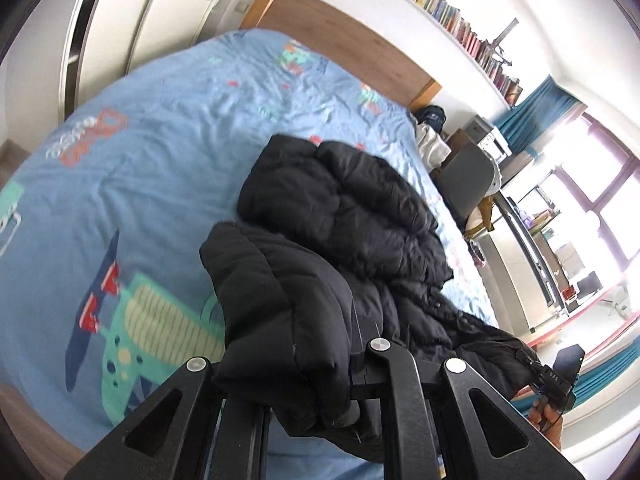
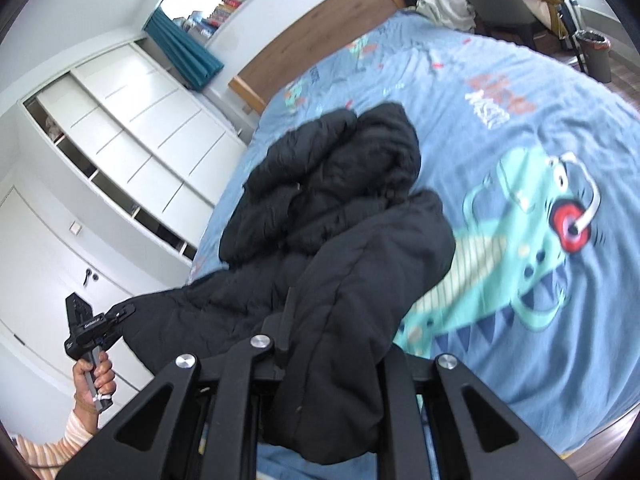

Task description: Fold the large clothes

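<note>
A black puffer jacket [image 1: 344, 208] lies along the blue dinosaur-print bedspread [image 1: 132, 184], hood end toward the headboard. Its near hem is raised off the bed. My left gripper [image 1: 360, 340] is shut on one corner of that hem, and a fold of padded fabric hangs over its fingers. In the right wrist view, my right gripper [image 2: 292, 320] is shut on the other corner of the jacket [image 2: 332, 208], which drapes over it. Each view also shows the opposite gripper pinching the hem: the right gripper [image 1: 534, 364] and the left gripper [image 2: 120, 312], which a hand [image 2: 96, 376] holds.
A wooden headboard [image 1: 340, 28] stands at the bed's far end, with a pile of clothes [image 1: 430, 132] at its corner. White wardrobes [image 2: 132, 128] line one side. A grey chair [image 1: 468, 176], a bin [image 2: 596, 56] and a cluttered desk stand on the other.
</note>
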`<act>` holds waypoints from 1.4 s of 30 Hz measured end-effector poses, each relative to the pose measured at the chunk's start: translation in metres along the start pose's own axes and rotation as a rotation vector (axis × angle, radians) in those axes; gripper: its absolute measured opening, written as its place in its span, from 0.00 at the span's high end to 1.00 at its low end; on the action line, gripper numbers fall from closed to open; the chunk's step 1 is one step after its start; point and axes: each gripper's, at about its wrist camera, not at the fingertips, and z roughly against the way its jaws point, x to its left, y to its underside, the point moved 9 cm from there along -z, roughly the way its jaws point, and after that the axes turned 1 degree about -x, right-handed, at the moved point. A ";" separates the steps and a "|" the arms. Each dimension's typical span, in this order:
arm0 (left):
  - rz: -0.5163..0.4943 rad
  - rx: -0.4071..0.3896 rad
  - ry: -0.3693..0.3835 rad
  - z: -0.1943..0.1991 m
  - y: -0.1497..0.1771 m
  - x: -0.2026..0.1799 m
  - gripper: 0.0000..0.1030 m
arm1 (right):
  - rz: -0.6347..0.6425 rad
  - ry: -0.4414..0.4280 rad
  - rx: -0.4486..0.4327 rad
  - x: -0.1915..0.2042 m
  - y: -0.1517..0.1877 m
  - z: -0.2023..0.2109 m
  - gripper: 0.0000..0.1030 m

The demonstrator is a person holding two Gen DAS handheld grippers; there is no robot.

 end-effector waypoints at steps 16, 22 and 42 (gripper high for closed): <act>-0.011 -0.096 -0.007 -0.003 -0.094 -0.010 0.88 | -0.009 0.040 -0.157 0.012 -0.112 0.001 0.88; 0.001 -0.122 -0.008 -0.019 -0.134 -0.012 0.88 | -0.001 0.042 -0.180 0.018 -0.154 -0.013 0.88; 0.132 -0.110 -0.114 -0.203 -0.284 0.025 0.88 | -0.125 0.157 -0.156 -0.032 -0.316 -0.164 0.88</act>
